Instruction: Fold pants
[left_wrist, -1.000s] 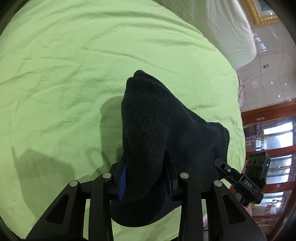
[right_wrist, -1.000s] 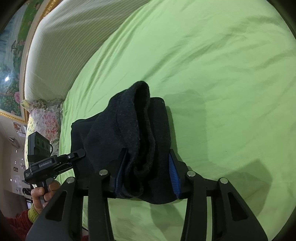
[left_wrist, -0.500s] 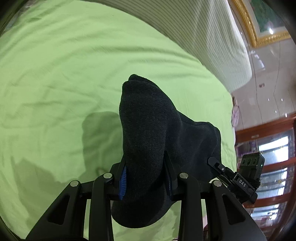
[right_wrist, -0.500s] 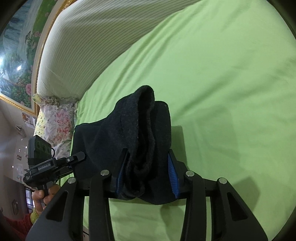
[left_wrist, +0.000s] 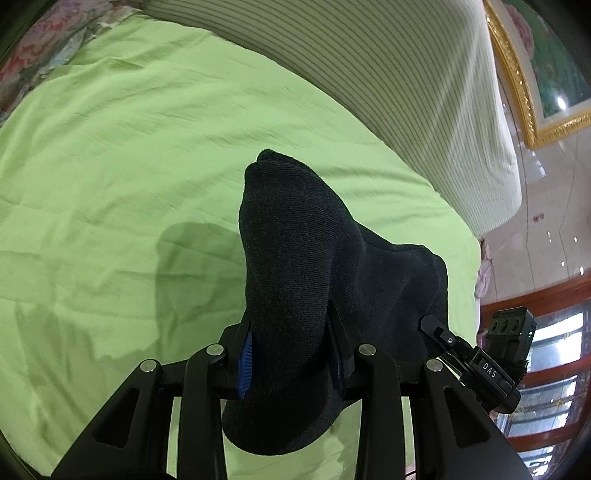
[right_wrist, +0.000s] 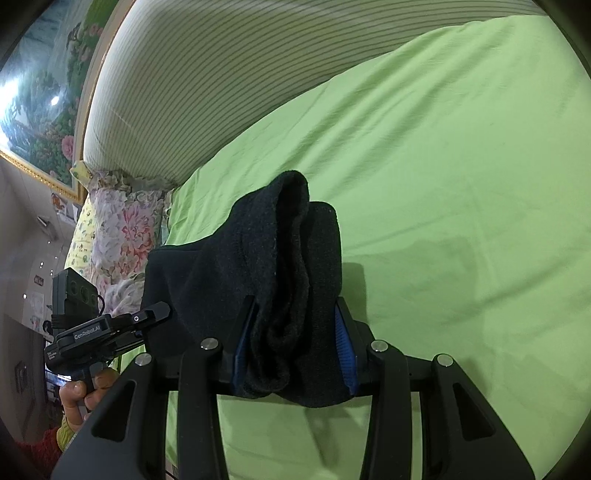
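Two grips: I have the pants (left_wrist: 295, 266) pinched in both tools at once, one bunch of dark knit cloth in each, so the fabric hangs between them as a span and not as a heap.
Left gripper (left_wrist: 291, 354): clamped narrow on a thick fold of the pants; the cloth stands up ahead of my fingertips and a lobe droops below them, because I hold it some way in from the edge.
Right gripper (right_wrist: 295, 354): closed on a doubled, rolled edge of the same garment, several layers thick between the blue pads (right_wrist: 343, 339); that thickness suggests I caught a hem or waistband, though I cannot tell which.
Where the pants are: up in the air, just ahead of both sets of fingers and stretched sideways from one to the other, clear of the green sheet (left_wrist: 110, 184) below, where the shadow falls apart from the cloth.
Other tool in view: from my left wrist the right gripper shows low and to the right; from my right wrist the left one sits low to the left, with my hand (right_wrist: 79, 397) on its handle.
Beyond: a striped pillow (right_wrist: 221, 74) lies far ahead, a floral pillow (right_wrist: 122, 236) off to the left.
Why held so: my judgement is that I am carrying the cloth level over the bed so it can be laid flat.
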